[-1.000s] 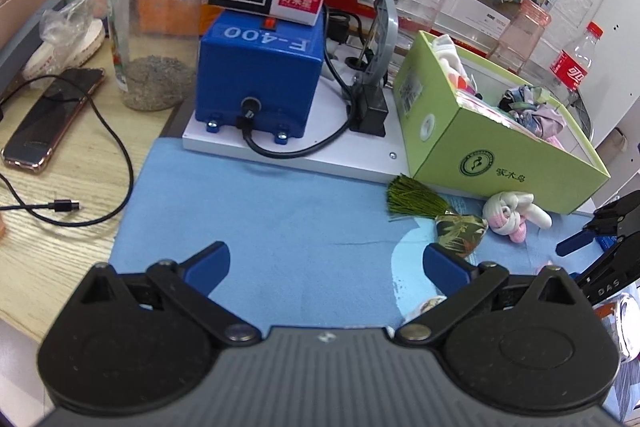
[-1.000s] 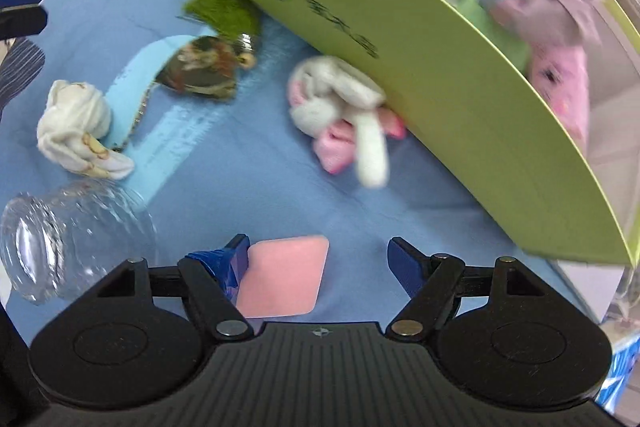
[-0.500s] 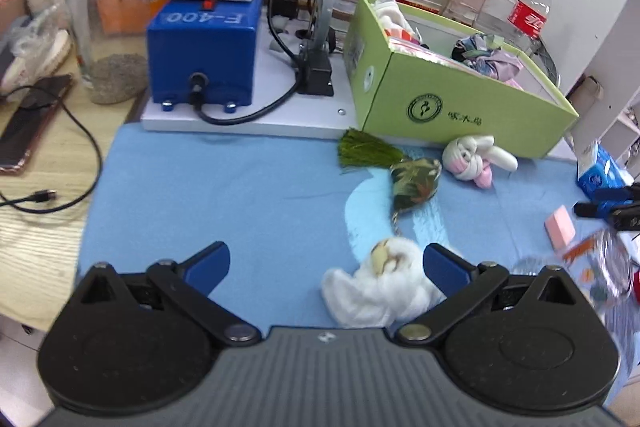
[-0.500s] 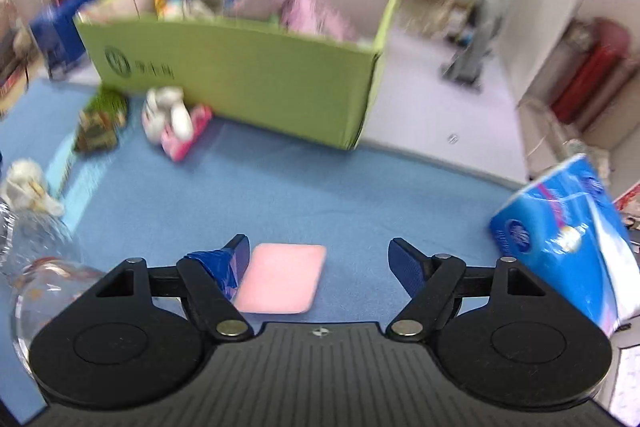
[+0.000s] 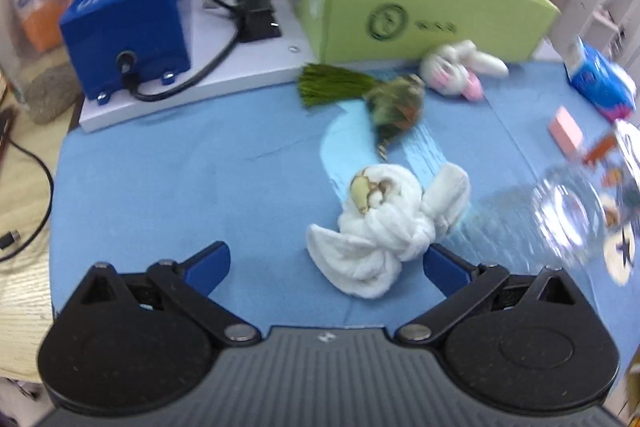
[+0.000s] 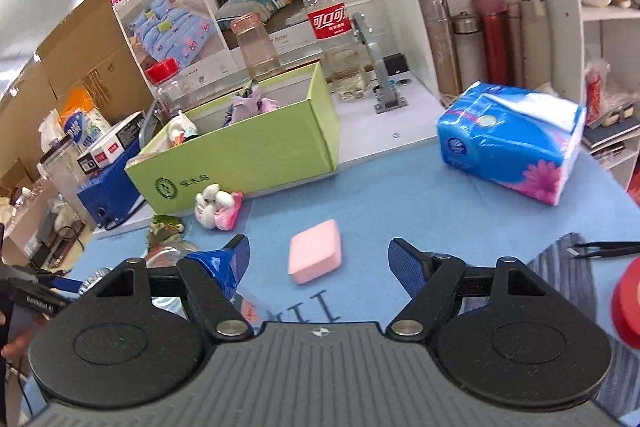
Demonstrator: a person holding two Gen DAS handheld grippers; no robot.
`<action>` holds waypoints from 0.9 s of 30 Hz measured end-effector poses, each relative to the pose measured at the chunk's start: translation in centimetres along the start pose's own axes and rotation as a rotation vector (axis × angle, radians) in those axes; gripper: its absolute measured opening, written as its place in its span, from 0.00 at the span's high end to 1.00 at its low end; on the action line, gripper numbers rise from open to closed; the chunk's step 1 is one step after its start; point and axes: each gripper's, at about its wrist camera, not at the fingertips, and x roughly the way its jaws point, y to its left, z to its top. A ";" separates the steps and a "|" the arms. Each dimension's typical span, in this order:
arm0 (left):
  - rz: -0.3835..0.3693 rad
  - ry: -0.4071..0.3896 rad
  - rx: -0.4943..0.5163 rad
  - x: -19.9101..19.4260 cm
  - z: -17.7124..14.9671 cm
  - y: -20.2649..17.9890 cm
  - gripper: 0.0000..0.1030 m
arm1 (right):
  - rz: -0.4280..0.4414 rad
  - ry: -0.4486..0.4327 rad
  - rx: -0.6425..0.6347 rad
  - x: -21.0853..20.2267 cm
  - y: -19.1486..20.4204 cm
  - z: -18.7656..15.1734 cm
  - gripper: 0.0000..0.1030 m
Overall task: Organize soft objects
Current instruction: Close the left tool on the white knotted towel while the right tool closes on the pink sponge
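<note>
The left hand-held gripper [image 5: 326, 263] is hovering with jaws apart around a knotted white towel toy [image 5: 384, 223] lying on the blue mat [image 5: 168, 167]. The right hand-held gripper [image 6: 318, 257] is also standing apart, empty, over a pink sponge [image 6: 315, 257]. A white-and-pink plush bunny [image 6: 216, 207] is lying against the green box [image 6: 248, 157] near the bench's far edge.

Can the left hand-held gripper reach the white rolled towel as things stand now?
Probably yes. The left hand-held gripper is open and the white rolled towel lies just ahead, toward its right finger, with nothing between.
</note>
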 end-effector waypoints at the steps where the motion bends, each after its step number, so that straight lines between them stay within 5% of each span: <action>1: 0.016 -0.016 -0.050 -0.1 0.1 0.8 0.00 | -0.006 -0.003 -0.001 0.0 -0.1 0.2 0.39; 7: 0.269 -0.085 -0.266 -1.9 0.2 5.8 0.01 | 0.002 -0.006 0.004 0.6 -0.5 0.3 0.39; 10: 0.183 -0.140 -0.289 -3.7 0.3 6.1 0.01 | 0.015 0.003 -0.002 1.4 -0.4 0.5 0.39; 13: 0.121 -0.180 -0.208 -4.1 1.3 4.5 0.01 | 0.018 0.015 0.007 2.5 -0.1 0.8 0.39; 17: 0.224 -0.163 -0.155 -2.0 2.2 3.4 0.01 | 0.038 0.036 0.009 3.0 0.0 0.8 0.39; 27: 0.294 -0.138 -0.317 1.8 4.0 6.5 0.01 | 0.013 0.070 0.008 4.6 -0.7 0.9 0.39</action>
